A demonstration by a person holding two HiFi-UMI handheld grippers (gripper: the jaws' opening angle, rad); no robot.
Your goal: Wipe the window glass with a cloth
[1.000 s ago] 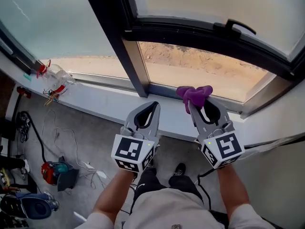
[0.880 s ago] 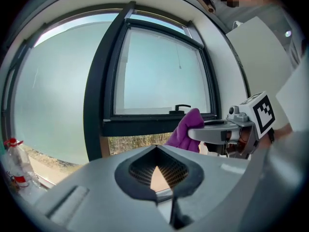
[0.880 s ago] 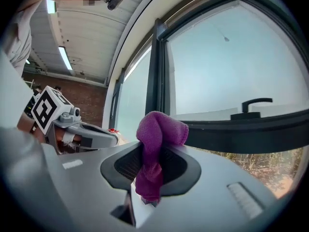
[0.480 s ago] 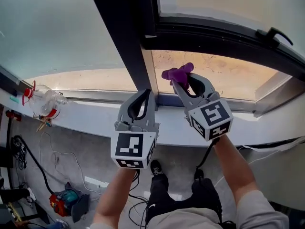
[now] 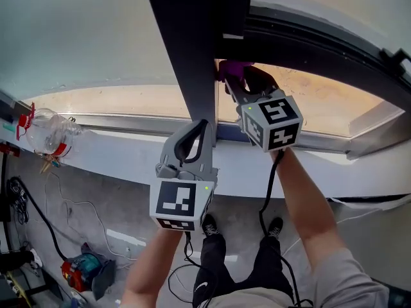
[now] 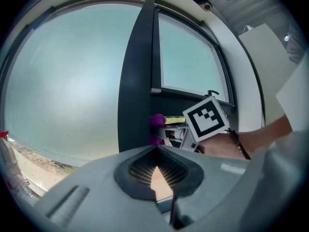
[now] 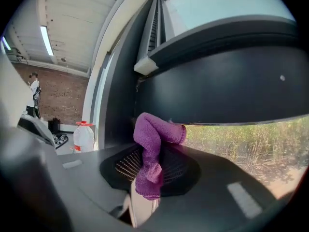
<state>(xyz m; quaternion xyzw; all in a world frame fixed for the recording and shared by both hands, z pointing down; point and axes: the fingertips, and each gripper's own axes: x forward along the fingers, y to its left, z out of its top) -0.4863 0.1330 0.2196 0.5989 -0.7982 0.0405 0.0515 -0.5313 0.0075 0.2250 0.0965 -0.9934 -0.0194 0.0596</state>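
Observation:
My right gripper (image 5: pixel 232 82) is shut on a purple cloth (image 5: pixel 230 69). It holds the cloth up at the top left corner of the lower glass pane (image 5: pixel 321 101), beside the dark mullion (image 5: pixel 192 43). In the right gripper view the cloth (image 7: pixel 149 144) droops over the jaws, just under the dark sash frame (image 7: pixel 227 86); whether it touches the glass I cannot tell. My left gripper (image 5: pixel 204 126) hangs lower, in front of the mullion's foot, shut with nothing in it. The left gripper view shows the cloth (image 6: pixel 157 127) and the right gripper's marker cube (image 6: pixel 206 119) ahead.
A large frosted pane (image 5: pixel 83 37) fills the left side. A clear plastic bottle with a red cap (image 5: pixel 45 130) lies on the white sill (image 5: pixel 115 153). A window handle (image 5: pixel 397 59) sticks out at the upper right. Cables and tools (image 5: pixel 87 268) lie on the floor below.
My right gripper has risen with the cloth, up and to the left, from above the sill to the pane's top corner by the mullion. The left gripper has hardly moved.

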